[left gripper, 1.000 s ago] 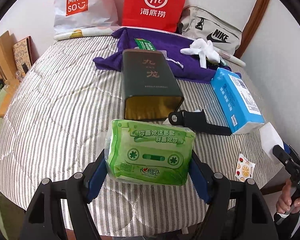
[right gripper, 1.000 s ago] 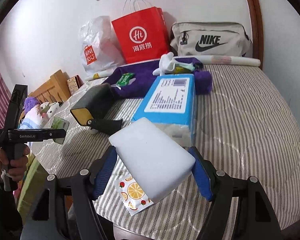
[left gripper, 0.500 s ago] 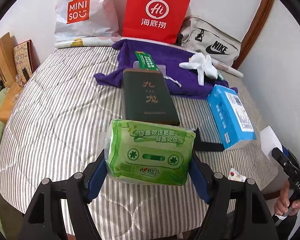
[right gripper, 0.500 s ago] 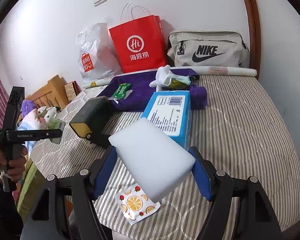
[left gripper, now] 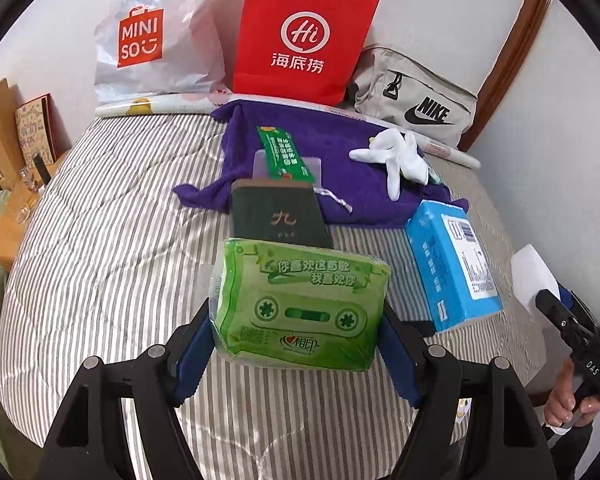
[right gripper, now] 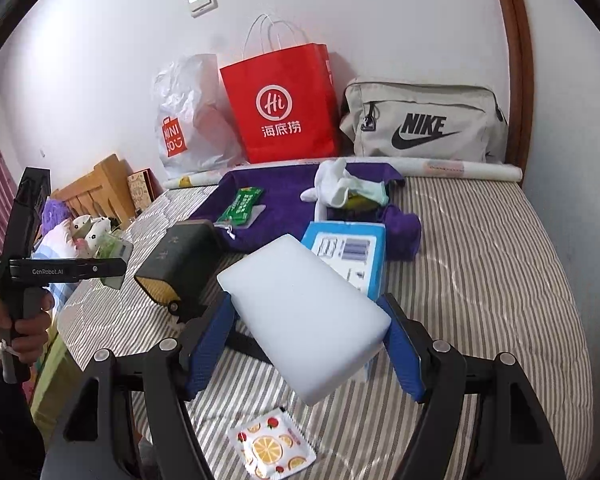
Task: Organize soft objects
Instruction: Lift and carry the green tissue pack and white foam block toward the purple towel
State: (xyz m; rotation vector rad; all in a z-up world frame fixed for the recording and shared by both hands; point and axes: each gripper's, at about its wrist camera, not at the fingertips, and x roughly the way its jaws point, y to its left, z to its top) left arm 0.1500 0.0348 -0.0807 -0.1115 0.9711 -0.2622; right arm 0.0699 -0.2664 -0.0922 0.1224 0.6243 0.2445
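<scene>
A striped bed (left gripper: 100,264) is filling both views, with bags standing along the wall at the top. The left gripper (left gripper: 298,340) is clasping a green tissue pack (left gripper: 300,304) at lower centre. The right gripper (right gripper: 306,332) is clasping a white sponge (right gripper: 304,316) at centre, above a fruit sachet (right gripper: 272,448)

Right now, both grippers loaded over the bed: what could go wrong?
1. The white sponge sits skewed in the right gripper, one corner overhanging; it might twist out.
2. The left gripper squeezes the green tissue pack by its soft ends; the slick wrapper may slip.
3. The dark tin and blue box crowd the bed below; set-downs could knock them.
</scene>
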